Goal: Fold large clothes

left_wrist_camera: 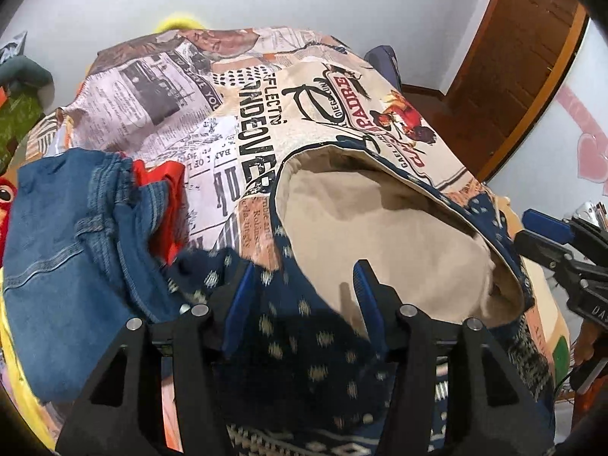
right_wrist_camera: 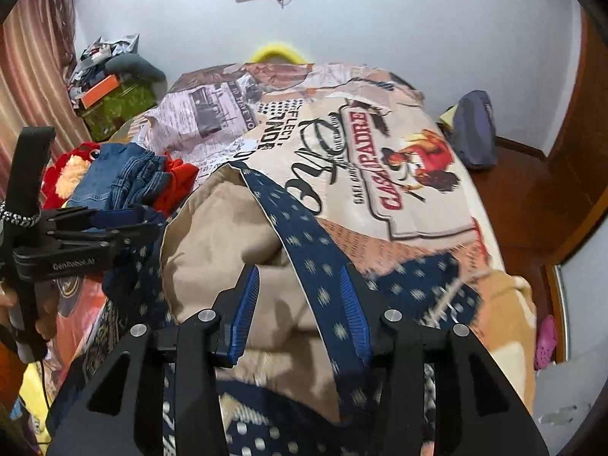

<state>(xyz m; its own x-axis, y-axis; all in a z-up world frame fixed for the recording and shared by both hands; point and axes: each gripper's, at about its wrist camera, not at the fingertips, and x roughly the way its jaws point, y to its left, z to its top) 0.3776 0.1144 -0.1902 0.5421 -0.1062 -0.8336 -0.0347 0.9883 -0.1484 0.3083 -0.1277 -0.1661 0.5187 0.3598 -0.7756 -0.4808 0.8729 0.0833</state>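
Note:
A large garment, navy with pale dots [left_wrist_camera: 304, 326] [right_wrist_camera: 304, 228] and a beige lining [left_wrist_camera: 380, 228] [right_wrist_camera: 228, 220], lies bunched on a bed covered by a newspaper-print sheet [left_wrist_camera: 247, 121] [right_wrist_camera: 342, 159]. My left gripper [left_wrist_camera: 304, 285] hovers over its navy part, jaws apart, pads clear of the cloth. My right gripper [right_wrist_camera: 300, 288] stands open astride a navy dotted strip that runs between its fingers without being pinched. Each gripper also shows in the other's view: the right gripper [left_wrist_camera: 528, 228] at the garment's right edge, the left gripper [right_wrist_camera: 154, 224] at its left edge.
Folded blue jeans [left_wrist_camera: 68, 228] [right_wrist_camera: 114, 178] and a red cloth [left_wrist_camera: 167, 190] lie left of the garment, with a red plush toy [right_wrist_camera: 72, 167] beyond. A navy bag [right_wrist_camera: 475, 129] sits at the bed's far right. A wooden door [left_wrist_camera: 513, 57] stands to the right.

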